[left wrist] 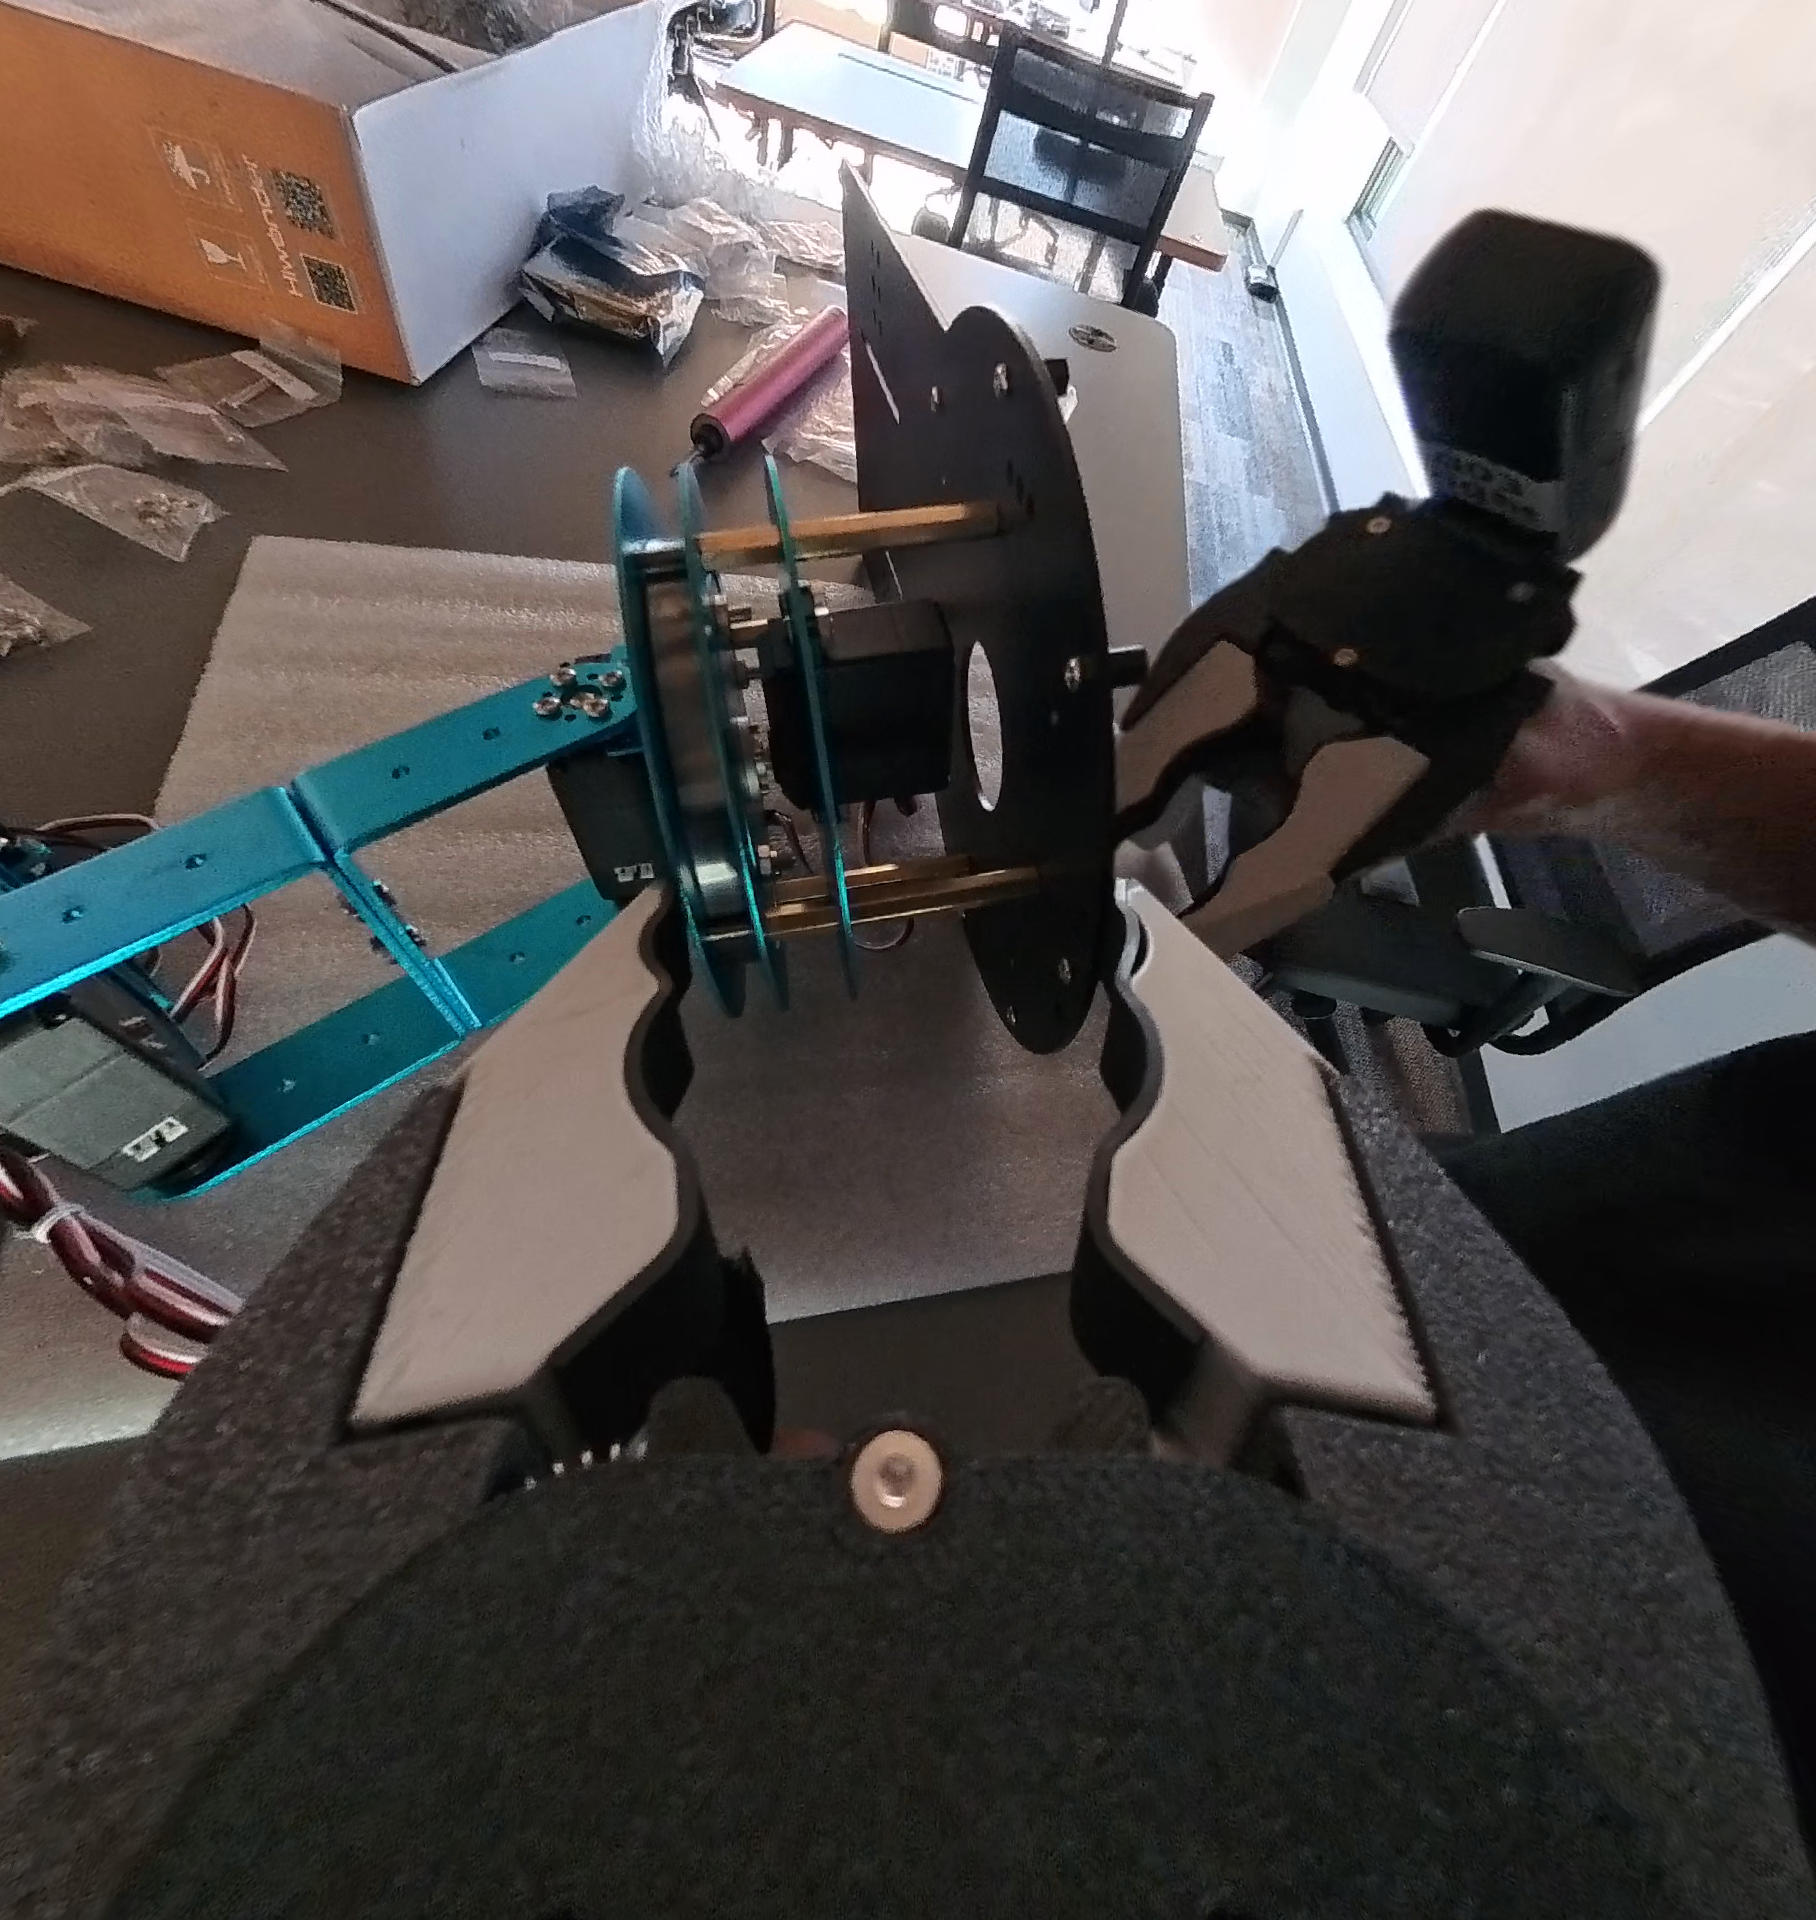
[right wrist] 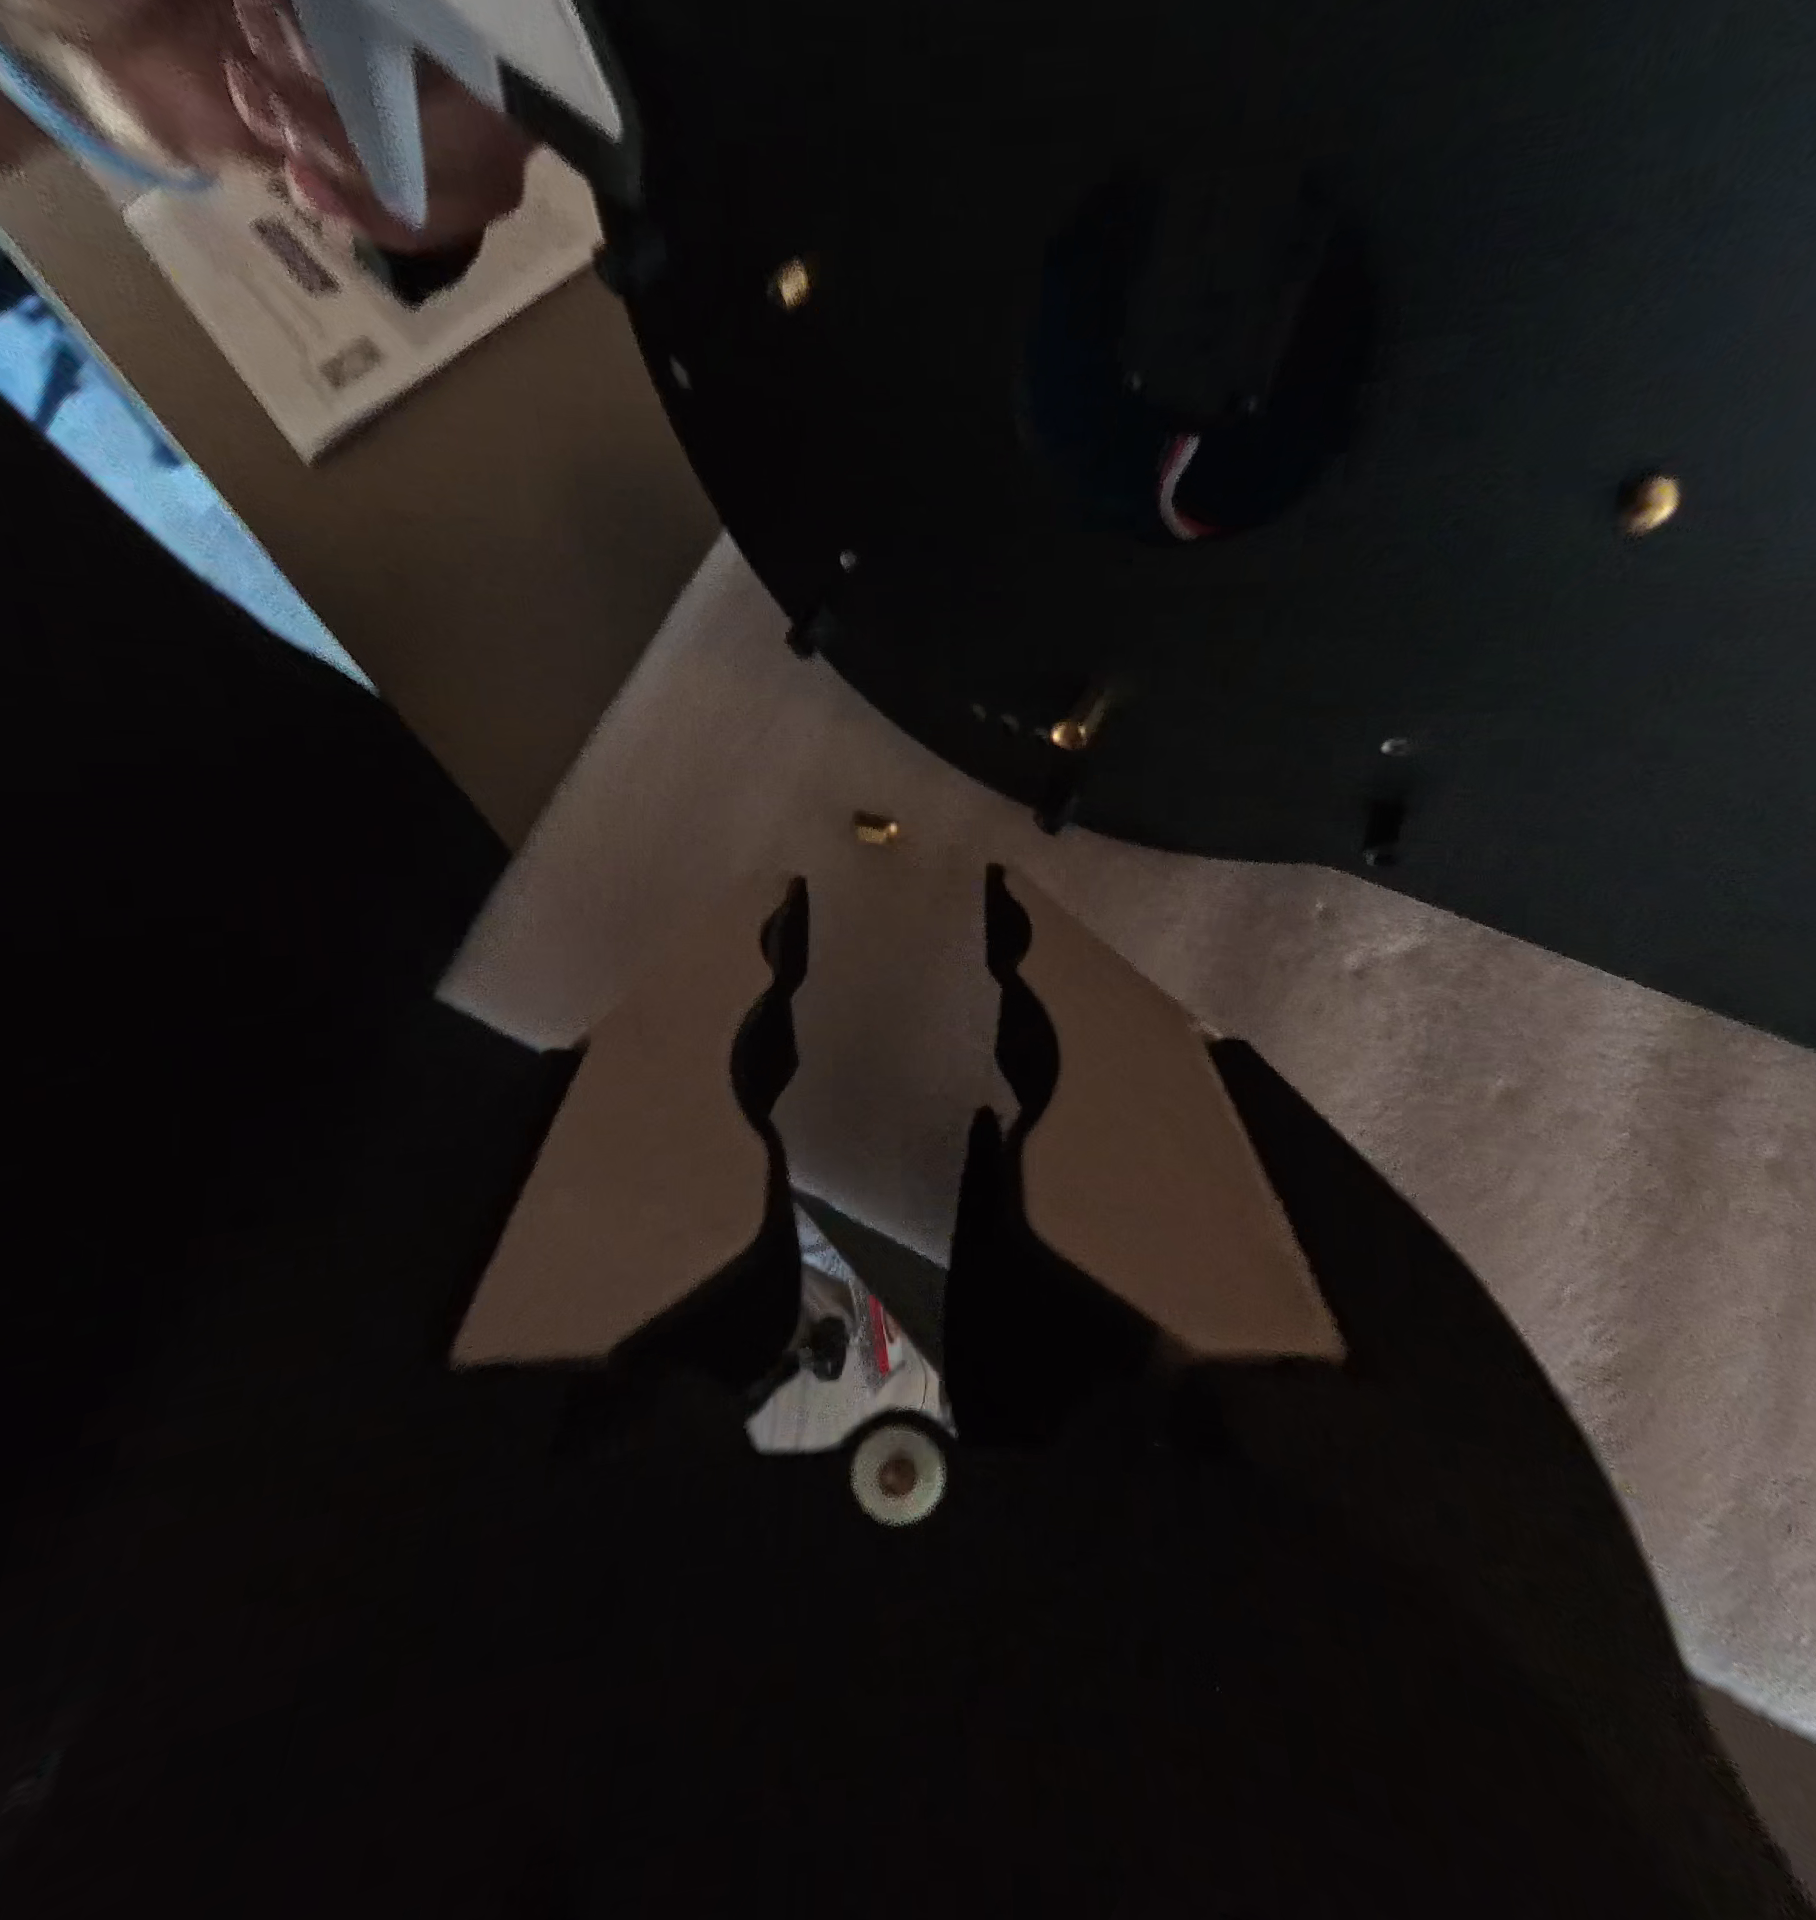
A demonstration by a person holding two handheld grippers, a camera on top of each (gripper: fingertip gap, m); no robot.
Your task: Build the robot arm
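Left wrist view: left gripper [left wrist: 899,935] gapes wide around the blue-disc base assembly [left wrist: 842,748], axis sideways; right gripper [left wrist: 1143,769], part open, empty, meets the black plate [left wrist: 1029,665]

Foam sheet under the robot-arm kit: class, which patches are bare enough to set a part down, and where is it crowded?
Bare: the foam sheet behind the blue brackets, and the strip between the left gripper fingers. Crowded: small clear bags near the orange box, wires at left.
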